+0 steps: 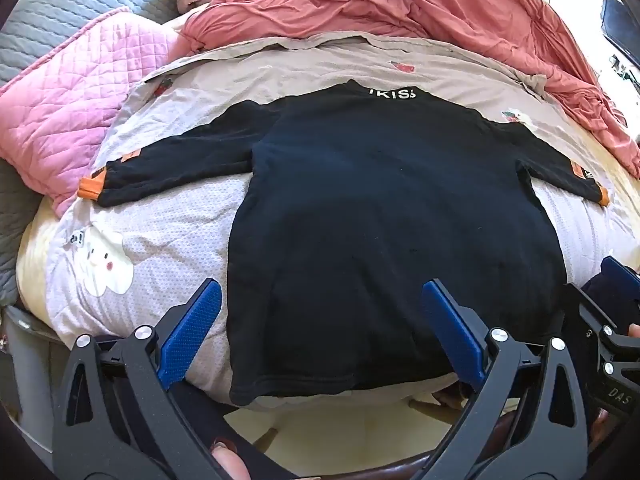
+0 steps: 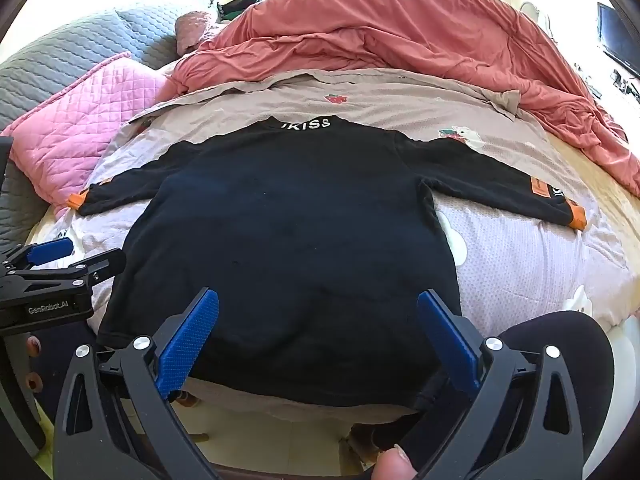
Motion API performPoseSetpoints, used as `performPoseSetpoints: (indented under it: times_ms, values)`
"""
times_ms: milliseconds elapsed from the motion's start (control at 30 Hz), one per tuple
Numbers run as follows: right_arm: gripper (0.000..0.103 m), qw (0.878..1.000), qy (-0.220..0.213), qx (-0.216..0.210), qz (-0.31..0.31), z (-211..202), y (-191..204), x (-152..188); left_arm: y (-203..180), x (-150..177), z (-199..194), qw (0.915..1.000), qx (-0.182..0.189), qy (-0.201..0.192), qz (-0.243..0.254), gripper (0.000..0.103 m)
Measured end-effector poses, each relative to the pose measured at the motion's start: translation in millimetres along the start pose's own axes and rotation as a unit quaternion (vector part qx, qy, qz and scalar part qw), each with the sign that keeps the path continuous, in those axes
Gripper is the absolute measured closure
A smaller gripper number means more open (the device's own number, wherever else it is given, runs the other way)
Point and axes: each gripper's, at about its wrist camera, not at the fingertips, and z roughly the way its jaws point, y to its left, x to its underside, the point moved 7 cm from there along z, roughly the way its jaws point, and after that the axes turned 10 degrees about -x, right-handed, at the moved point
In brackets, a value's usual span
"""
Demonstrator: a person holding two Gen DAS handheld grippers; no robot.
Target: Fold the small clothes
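A small black long-sleeved shirt lies flat on the bed, collar lettering away from me, both sleeves spread out, with orange cuffs. It also shows in the right wrist view. My left gripper is open and empty, held above the hem near the shirt's left bottom corner. My right gripper is open and empty, above the hem near the right bottom corner. The left gripper shows at the left edge of the right wrist view.
The shirt lies on a lilac and beige printed sheet. A pink quilted pillow is at the left. A crumpled red duvet lies behind. A grey quilt is at the far left. The bed's front edge is just below the hem.
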Motion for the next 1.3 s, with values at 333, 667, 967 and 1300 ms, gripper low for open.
performPoseSetpoints:
  times_ms: [333,667,967,1300]
  values:
    - [0.004,1.0,0.002,0.001,0.004,0.7,-4.6,0.0,2.8,-0.2,-0.3,1.0,0.003,-0.001,-0.002,0.009]
    - [0.004,1.0,0.001,0.003,0.007,0.0,-6.3,-1.5,3.8,0.4,-1.1,1.0,0.002,-0.003,-0.003,0.009]
    - [0.004,1.0,0.001,0.002,0.007,0.1,-6.2,-1.4,3.8,-0.1,-1.5,1.0,0.002,-0.003,-0.003,0.009]
    - [0.004,1.0,0.002,0.003,0.008,0.9,-7.6,-1.2,3.2,-1.6,-1.9,1.0,0.002,-0.003,-0.003,0.009]
